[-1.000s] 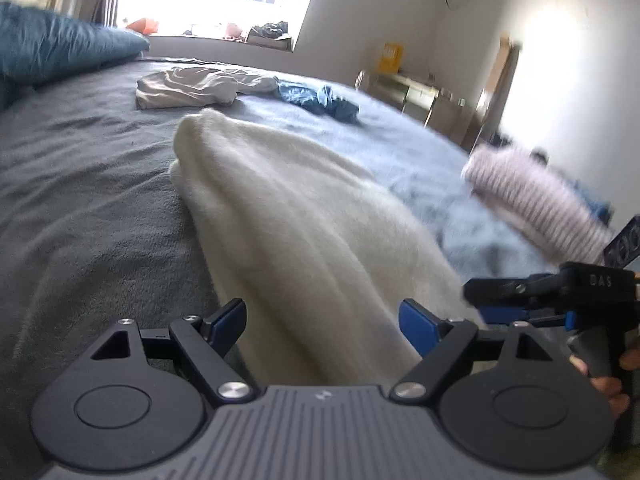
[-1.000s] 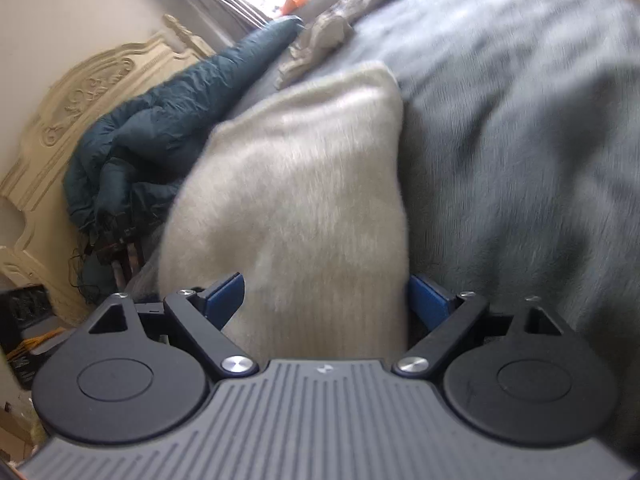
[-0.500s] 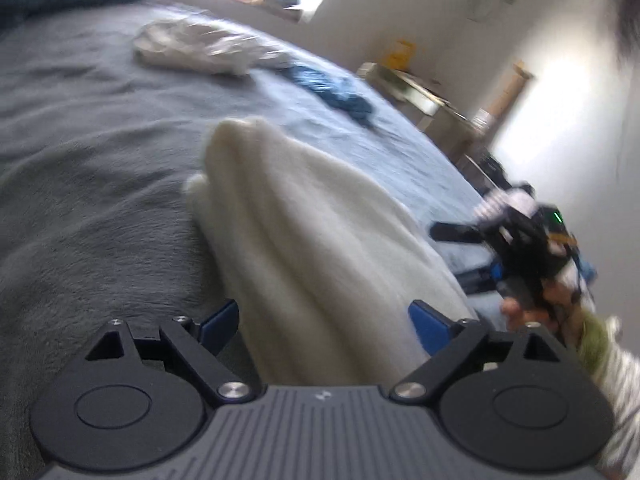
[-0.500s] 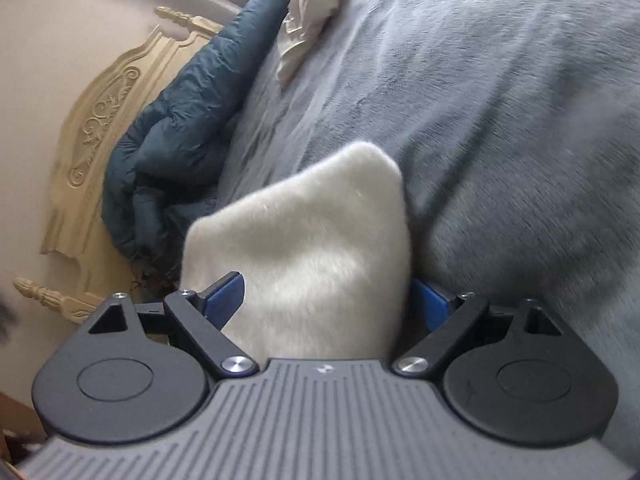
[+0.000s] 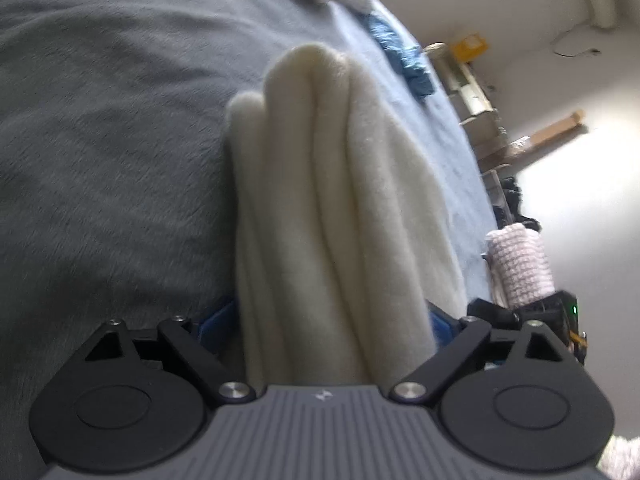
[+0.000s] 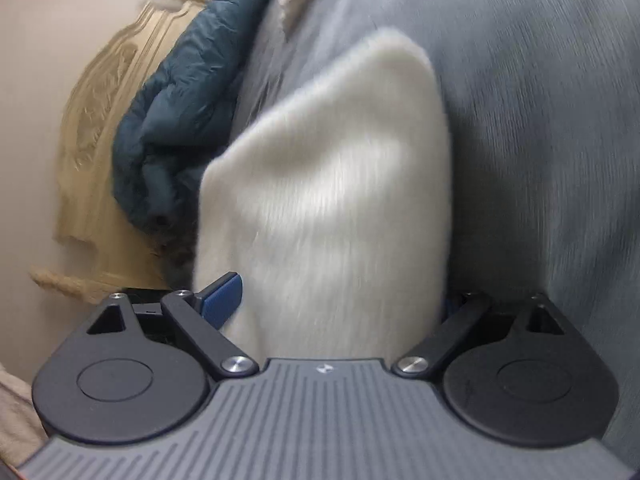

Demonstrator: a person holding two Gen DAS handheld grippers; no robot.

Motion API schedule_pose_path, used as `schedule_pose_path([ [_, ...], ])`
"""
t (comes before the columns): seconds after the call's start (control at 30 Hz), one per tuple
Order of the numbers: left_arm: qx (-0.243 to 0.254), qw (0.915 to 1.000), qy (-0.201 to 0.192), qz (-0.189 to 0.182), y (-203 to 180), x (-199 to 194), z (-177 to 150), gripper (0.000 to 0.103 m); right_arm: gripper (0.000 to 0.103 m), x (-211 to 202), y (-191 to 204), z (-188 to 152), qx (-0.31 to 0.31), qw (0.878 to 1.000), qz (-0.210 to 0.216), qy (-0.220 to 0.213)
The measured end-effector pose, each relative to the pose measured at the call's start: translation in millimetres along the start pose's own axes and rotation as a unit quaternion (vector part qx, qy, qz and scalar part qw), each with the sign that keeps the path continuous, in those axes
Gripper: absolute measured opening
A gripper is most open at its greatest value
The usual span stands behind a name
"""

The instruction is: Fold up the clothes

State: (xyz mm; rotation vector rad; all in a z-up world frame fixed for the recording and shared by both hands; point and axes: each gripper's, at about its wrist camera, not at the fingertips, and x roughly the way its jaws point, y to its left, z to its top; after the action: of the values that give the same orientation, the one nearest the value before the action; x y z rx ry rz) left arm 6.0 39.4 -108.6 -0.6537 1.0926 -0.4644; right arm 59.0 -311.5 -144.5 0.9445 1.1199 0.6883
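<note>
One cream garment (image 5: 332, 208), folded in layers, over grey bed (image 5: 104, 128). Clamped wide in left gripper (image 5: 326, 320) and in right gripper (image 6: 340, 300). Beyond: one blue cloth (image 5: 404, 56), one teal duvet (image 6: 180, 104).

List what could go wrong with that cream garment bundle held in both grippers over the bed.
1. The cream garment is a thick stack of folds wedged between the left gripper pads; a layer could slide out and undo the fold.
2. The right gripper holds the other end; uneven pulling may skew the stack.
3. The grey blanket looks plush, so dragging the bundle across it may rumple the bottom layer.
</note>
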Motion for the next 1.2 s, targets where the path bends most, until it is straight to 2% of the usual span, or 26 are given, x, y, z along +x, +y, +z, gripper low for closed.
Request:
schedule_pose_path([
  [0.1,-0.015,0.9998,0.01,0.002,1,9,9,0.092,0.091,3,-5,0,0.045,0.999,0.014,-0.018],
  [0.17,-0.014,0.9998,0.014,0.0,3,19,18,0.092,0.091,14,-5,10,0.051,0.998,0.03,-0.028],
  [0.3,-0.022,0.9995,0.019,-0.01,8,35,31,0.092,0.09,34,-10,28,0.042,0.997,0.056,-0.018],
  [0.33,-0.024,0.9995,0.019,-0.006,5,36,32,0.091,0.086,35,-12,30,0.046,0.997,0.06,-0.016],
  [0.4,-0.024,0.9995,0.02,0.005,-3,34,33,0.079,0.072,31,-12,31,0.057,0.997,0.041,-0.014],
  [0.43,-0.02,0.9995,0.019,0.015,-9,31,32,0.077,0.062,28,-8,29,0.054,0.998,0.025,-0.013],
  [0.57,-0.004,0.9989,0.014,0.045,-33,20,28,0.068,0.051,10,20,23,0.015,0.999,-0.019,-0.023],
  [0.7,0.01,0.9983,0.01,0.056,-51,6,27,0.066,0.049,-2,53,12,-0.036,0.997,-0.057,-0.035],
  [0.87,0.034,0.9975,0.016,0.059,-79,-19,20,0.066,0.047,-22,84,-5,-0.055,0.995,-0.06,-0.055],
  [1.03,0.055,0.9964,0.041,0.05,-118,-34,11,0.066,0.047,-60,100,-25,-0.053,0.993,-0.059,-0.086],
  [1.2,0.093,0.9925,0.07,0.037,-178,-33,4,0.066,0.047,-115,112,-45,-0.035,0.989,-0.064,-0.132],
])
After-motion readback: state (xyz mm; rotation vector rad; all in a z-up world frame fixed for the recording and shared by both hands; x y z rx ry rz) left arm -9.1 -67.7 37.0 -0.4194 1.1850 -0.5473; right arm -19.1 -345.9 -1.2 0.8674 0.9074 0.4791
